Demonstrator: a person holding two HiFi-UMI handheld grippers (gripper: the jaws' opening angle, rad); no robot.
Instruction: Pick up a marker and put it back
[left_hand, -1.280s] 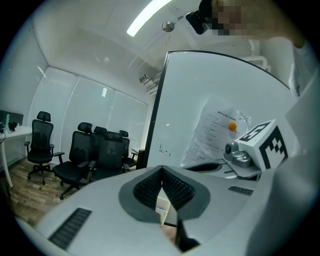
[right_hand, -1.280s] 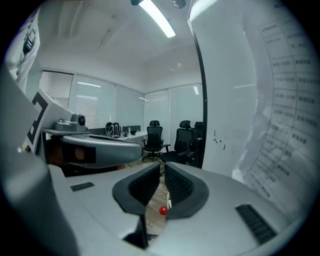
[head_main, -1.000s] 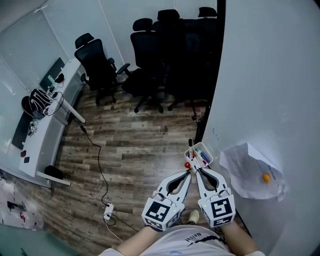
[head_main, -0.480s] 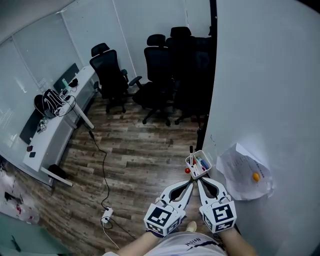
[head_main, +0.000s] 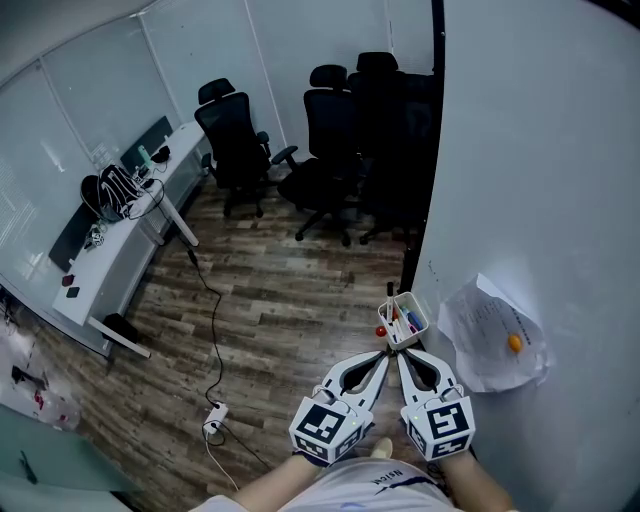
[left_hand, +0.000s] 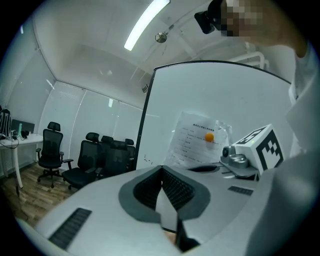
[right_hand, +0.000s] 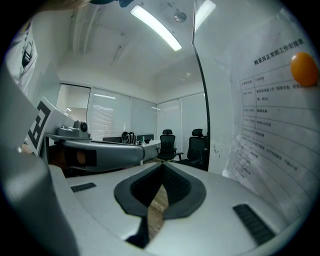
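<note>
A small white marker holder hangs on the whiteboard and holds several markers, with a black one standing up at its left. A red knob shows beside the holder. Just below it, my left gripper and right gripper lie side by side, tips nearly touching. Seen in its own view, the left gripper is shut with nothing between the jaws. The right gripper is shut and empty too. No marker is held.
A printed sheet is pinned to the whiteboard by an orange magnet, right of the holder. Black office chairs stand at the far end, a white desk along the left wall. A cable and power strip lie on the wood floor.
The head view has swung, so the room and the holder sit a little further right and lower. Both grippers stay together just under the holder.
</note>
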